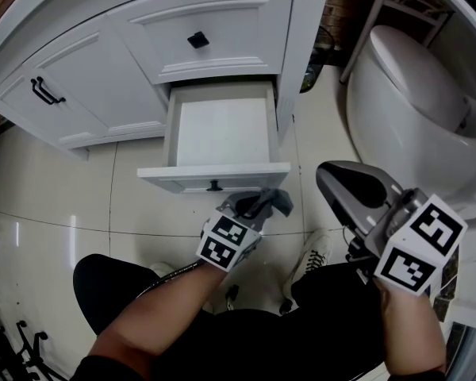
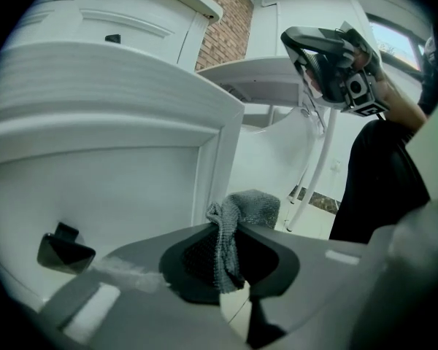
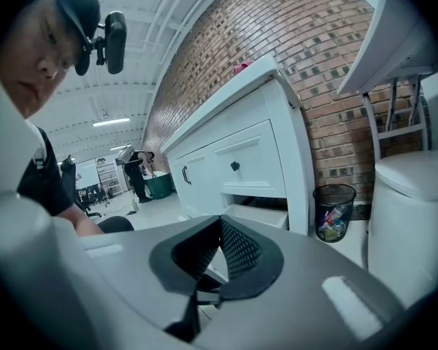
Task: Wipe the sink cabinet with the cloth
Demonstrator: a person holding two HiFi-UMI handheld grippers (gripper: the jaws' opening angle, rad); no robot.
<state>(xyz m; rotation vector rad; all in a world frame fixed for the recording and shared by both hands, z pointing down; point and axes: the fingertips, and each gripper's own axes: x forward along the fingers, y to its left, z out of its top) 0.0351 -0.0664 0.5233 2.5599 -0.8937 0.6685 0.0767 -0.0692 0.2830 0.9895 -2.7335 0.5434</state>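
The white sink cabinet (image 1: 222,30) has its bottom drawer (image 1: 218,129) pulled out. My left gripper (image 1: 256,205) is shut on a grey cloth (image 1: 276,202), right below the right end of the drawer's front panel (image 1: 190,179). In the left gripper view the cloth (image 2: 230,228) hangs pinched between the jaws, beside the drawer front and its black knob (image 2: 62,248). My right gripper (image 1: 327,175) is held off to the right, shut and holding nothing. In its own view the right gripper (image 3: 219,223) points toward the cabinet (image 3: 233,148).
A white toilet (image 1: 404,94) stands at the right, close behind the right gripper. A black mesh bin (image 3: 334,211) sits between cabinet and toilet. The person's knees and a white shoe (image 1: 311,260) are on the tiled floor (image 1: 55,205) below the drawer.
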